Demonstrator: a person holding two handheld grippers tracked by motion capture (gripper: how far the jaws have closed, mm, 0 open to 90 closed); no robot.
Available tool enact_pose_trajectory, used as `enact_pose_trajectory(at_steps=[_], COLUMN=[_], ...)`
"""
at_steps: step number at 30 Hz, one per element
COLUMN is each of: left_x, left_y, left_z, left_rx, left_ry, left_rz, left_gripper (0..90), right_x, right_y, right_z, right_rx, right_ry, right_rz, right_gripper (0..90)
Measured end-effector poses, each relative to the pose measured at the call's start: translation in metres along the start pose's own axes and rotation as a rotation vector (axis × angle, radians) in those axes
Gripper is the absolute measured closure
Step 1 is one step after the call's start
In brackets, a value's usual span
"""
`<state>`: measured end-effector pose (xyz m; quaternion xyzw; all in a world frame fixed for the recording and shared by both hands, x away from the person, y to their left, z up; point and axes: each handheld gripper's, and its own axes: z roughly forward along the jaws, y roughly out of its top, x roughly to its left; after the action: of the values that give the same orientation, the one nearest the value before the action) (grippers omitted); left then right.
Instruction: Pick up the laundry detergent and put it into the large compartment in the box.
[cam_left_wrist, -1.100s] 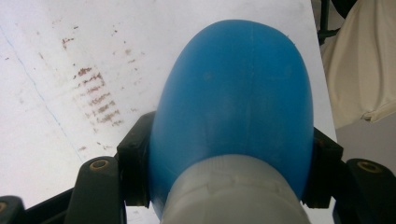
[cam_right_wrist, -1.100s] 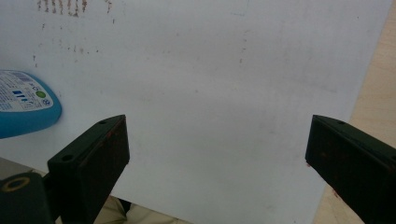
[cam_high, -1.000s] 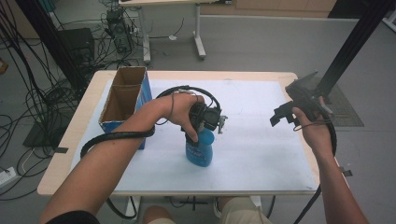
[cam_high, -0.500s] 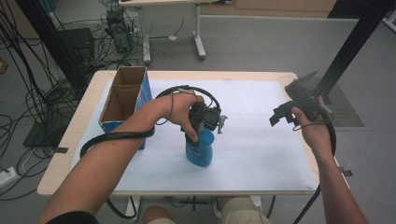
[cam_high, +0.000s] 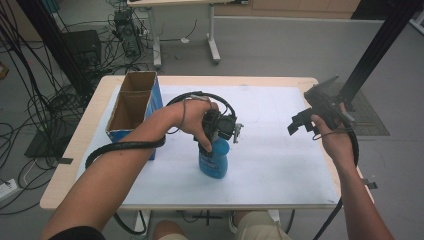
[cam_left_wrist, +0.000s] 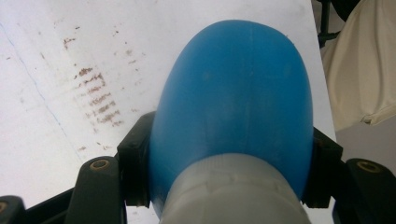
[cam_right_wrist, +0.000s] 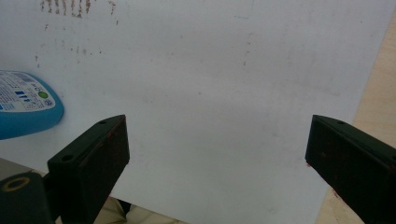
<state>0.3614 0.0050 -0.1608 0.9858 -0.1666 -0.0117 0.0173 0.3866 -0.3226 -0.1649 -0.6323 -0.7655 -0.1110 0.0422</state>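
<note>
Wooden table, wide and pale-edged, most of its top covered by a white mat; faint brownish scuff marks on that mat in the left gripper view, and more along the top edge of the right gripper view. Grey floor behind, tangled with black cables at the left.

Open cardboard box with a blue side, standing at the table's far left, just beside the left forearm. Nothing to make out inside.

Blue bottle standing upright near the middle of the mat, slightly toward the near edge, printed label facing the person. Rounded blue shoulder and a whitish neck looming large in the left gripper view; its base and label corner at the left edge of the right gripper view, resting on the mat.

Left gripper over the bottle, pointing down, clamped on the bottle's upper part: black jaws pressed against both sides of the blue shoulder, hand wrapped around the gripper body, one finger down along the bottle. Black cable looping from it back over the forearm.

Right gripper held up over the right end of the table, well apart from the bottle, jaws spread wide with only bare mat between them.
</note>
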Motion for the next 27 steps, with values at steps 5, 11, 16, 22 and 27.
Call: enact_pose_trajectory(at_steps=[5, 11, 16, 22, 27], left_x=[-0.0004, 0.0005, 0.0009, 0.0013, 0.0019], left_y=[0.0017, 0.0042, 0.0046, 0.0052, 0.0061], left_z=[0.0, 0.0, 0.0, -0.0001, -0.0003], left_rx=[0.007, 0.017, 0.018, 0.019, 0.025], left_ry=[0.001, -0.003, -0.006, -0.006, -0.009], left_rz=[0.002, -0.004, -0.009, -0.013, -0.019], left_gripper=[36.3, 36.4, 36.5, 36.7, 36.8], right_x=[-0.0001, 0.001, 0.0007, 0.0015, 0.0018], right_y=[-0.0004, -0.0005, -0.0005, -0.0001, 0.0001], right_z=[-0.0002, -0.0005, -0.0002, -0.0005, -0.0005], right_rx=[-0.002, -0.003, -0.003, -0.002, -0.003], right_ry=[0.0, 0.0, 0.0, -0.002, -0.002], right_rz=[0.001, -0.004, -0.005, -0.004, -0.005], right_gripper=[6.1, 6.1, 6.1, 6.1, 6.1])
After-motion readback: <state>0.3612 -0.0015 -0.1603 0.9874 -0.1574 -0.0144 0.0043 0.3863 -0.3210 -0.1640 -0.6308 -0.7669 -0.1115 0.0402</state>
